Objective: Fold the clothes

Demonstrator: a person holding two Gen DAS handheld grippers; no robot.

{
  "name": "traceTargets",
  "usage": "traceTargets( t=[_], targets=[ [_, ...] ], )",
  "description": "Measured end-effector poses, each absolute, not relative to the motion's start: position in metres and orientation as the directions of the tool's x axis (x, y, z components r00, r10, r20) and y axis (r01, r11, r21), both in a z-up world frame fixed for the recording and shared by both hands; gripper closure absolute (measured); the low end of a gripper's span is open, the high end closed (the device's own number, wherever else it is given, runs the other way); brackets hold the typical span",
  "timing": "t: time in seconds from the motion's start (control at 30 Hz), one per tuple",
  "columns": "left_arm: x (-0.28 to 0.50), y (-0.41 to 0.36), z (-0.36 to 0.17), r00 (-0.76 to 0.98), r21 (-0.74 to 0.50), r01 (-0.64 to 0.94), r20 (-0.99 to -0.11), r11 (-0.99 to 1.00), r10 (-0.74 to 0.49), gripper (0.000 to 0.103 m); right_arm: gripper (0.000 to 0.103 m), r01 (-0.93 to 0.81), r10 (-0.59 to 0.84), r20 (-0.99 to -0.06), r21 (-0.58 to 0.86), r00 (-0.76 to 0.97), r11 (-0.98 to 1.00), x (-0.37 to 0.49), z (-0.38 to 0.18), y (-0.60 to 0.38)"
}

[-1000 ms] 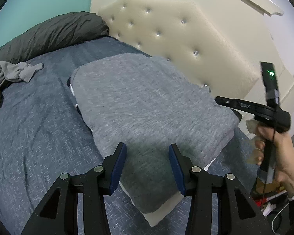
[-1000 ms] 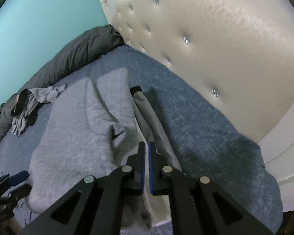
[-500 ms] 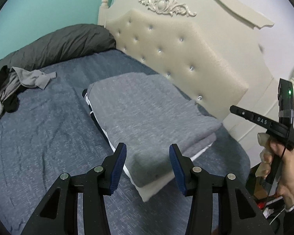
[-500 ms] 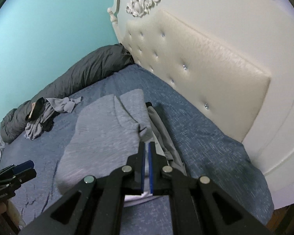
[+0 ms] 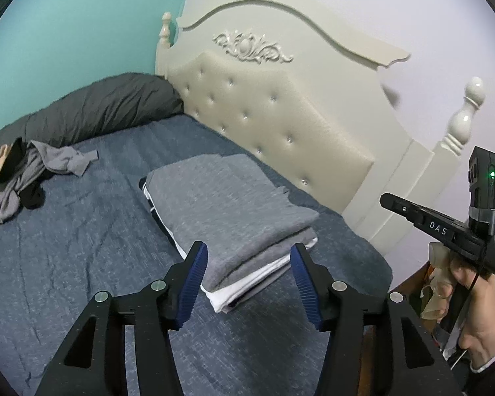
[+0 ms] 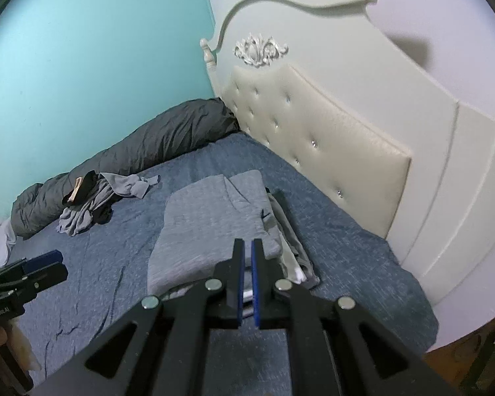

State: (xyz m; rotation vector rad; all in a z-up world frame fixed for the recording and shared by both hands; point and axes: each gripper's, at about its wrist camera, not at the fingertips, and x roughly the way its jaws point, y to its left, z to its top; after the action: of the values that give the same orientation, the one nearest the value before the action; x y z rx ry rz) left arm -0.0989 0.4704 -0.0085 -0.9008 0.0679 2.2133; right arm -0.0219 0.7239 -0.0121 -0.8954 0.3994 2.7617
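Note:
A stack of folded clothes lies on the blue bed near the headboard, a grey garment on top, white and dark pieces under it; the same folded stack shows in the right wrist view. My left gripper is open, held above the stack's near corner and clear of it. My right gripper is shut with nothing between its pads, raised over the stack's near end. The left gripper appears at the left edge of the right wrist view. The right gripper's body is held by a hand at the right.
A loose heap of unfolded grey and black clothes lies at the far left of the bed; the heap also shows in the right wrist view. A dark grey duvet roll runs along the teal wall. A cream tufted headboard bounds the right.
Both grippers have pulled back and up from the folded stack, which now looks smaller and farther away. The left stays open and the right stays shut.

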Motion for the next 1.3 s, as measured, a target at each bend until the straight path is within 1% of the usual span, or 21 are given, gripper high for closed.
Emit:
traceTargets(
  t=[0.2,0.37,0.47,0.53,0.8,1.0,1.03,1.1,1.17,1.23,1.27,1.3],
  targets=[
    [-0.073,0.454,0.009,-0.496,-0.214,-0.658,-0.598,-0.722,0.629,0.040,0.100,-0.287,0.141,-0.592,0.159,-0.794,-0.945,0.007,0.004,0.697],
    [-0.055,0.436,0.019,-0.512,-0.216,-0.653,-0.581,-0.726,0.633,0.035,0.099,-0.286,0.137,-0.570,0.181,-0.810,-0.941,0.030,0.015,0.679],
    [-0.046,0.425,0.025,-0.523,-0.214,-0.648,-0.572,-0.731,0.632,0.029,0.099,-0.277,0.132,-0.558,0.184,-0.820,-0.943,0.043,0.020,0.667],
    [-0.039,0.417,0.028,-0.535,-0.208,-0.645,-0.564,-0.735,0.629,0.024,0.098,-0.271,0.129,-0.549,0.185,-0.826,-0.944,0.052,0.024,0.659],
    [-0.015,0.395,0.036,-0.552,-0.192,-0.649,-0.547,-0.736,0.630,0.017,0.087,-0.256,0.120,-0.526,0.193,-0.842,-0.947,0.085,0.034,0.628],
    [0.001,0.384,0.039,-0.565,-0.174,-0.656,-0.533,-0.735,0.630,0.014,0.082,-0.256,0.125,-0.524,0.185,-0.842,-0.949,0.104,0.035,0.608],
    [0.003,0.381,0.039,-0.567,-0.169,-0.656,-0.533,-0.736,0.628,0.013,0.081,-0.259,0.129,-0.524,0.182,-0.842,-0.949,0.107,0.035,0.605],
    [0.008,0.377,0.039,-0.572,-0.160,-0.659,-0.527,-0.735,0.628,0.011,0.068,-0.263,0.134,-0.529,0.176,-0.838,-0.949,0.111,0.034,0.599],
    [0.012,0.373,0.038,-0.577,-0.153,-0.659,-0.524,-0.736,0.626,0.010,0.063,-0.268,0.139,-0.523,0.178,-0.841,-0.947,0.115,0.035,0.595],
    [0.015,0.370,0.038,-0.579,-0.147,-0.662,-0.522,-0.735,0.626,0.009,0.060,-0.266,0.138,-0.517,0.182,-0.845,-0.947,0.121,0.034,0.589],
    [0.017,0.369,0.038,-0.580,-0.144,-0.663,-0.521,-0.735,0.626,0.009,0.056,-0.266,0.139,-0.516,0.180,-0.845,-0.947,0.123,0.034,0.586],
    [0.018,0.369,0.038,-0.583,-0.143,-0.662,-0.519,-0.736,0.625,0.009,0.049,-0.272,0.146,-0.518,0.177,-0.843,-0.946,0.126,0.034,0.583]
  ],
)
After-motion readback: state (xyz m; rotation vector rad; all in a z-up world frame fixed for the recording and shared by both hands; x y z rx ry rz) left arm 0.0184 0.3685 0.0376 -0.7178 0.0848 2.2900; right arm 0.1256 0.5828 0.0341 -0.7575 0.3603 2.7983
